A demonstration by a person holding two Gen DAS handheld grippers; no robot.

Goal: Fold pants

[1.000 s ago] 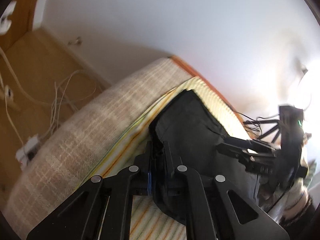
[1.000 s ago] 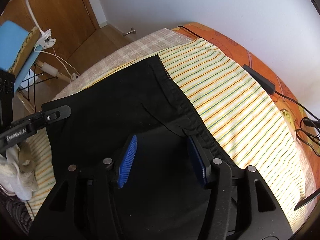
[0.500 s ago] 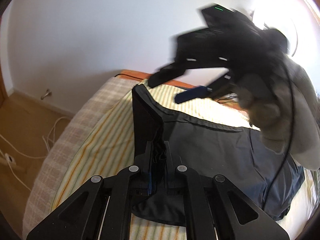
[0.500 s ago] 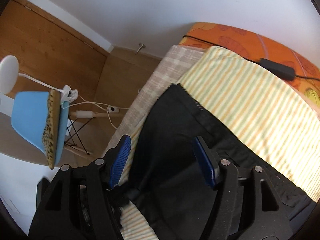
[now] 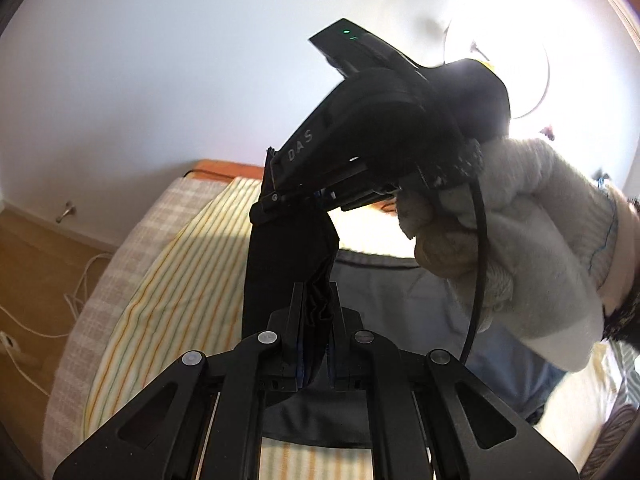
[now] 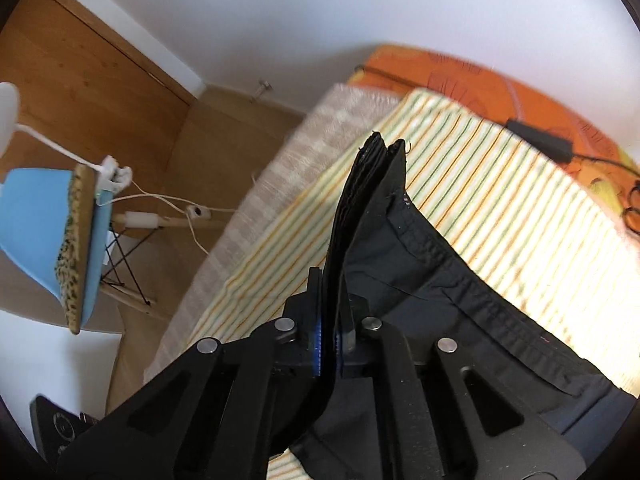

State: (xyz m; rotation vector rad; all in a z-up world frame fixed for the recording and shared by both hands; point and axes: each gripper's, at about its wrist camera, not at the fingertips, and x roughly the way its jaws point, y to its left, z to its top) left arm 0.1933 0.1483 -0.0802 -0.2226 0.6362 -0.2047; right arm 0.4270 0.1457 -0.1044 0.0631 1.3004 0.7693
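Left claw (image 5: 315, 312): clamped tight on a bunched fold of the black pants (image 5: 404, 304), lifting that edge clear of the bed.
Right claw (image 6: 330, 316): its jaws have just been closing and now pinch the doubled edge of the pants (image 6: 420, 264) between the blue pads (image 6: 317, 336); the cloth stands up in a stiff ridge beyond the tips.
Pants: mostly spread on the striped sheet (image 6: 500, 184), waistband seam running along its middle, one edge raised between the two claws.
Right hand (image 5: 520, 240): in a pale knitted glove, gripping the handle of its claw just above the left one.
Bed: orange cover (image 6: 460, 76) at the far side with a black charger brick (image 6: 540, 140) on it.
Beside the bed: a blue chair (image 6: 44, 232) on the wooden floor.
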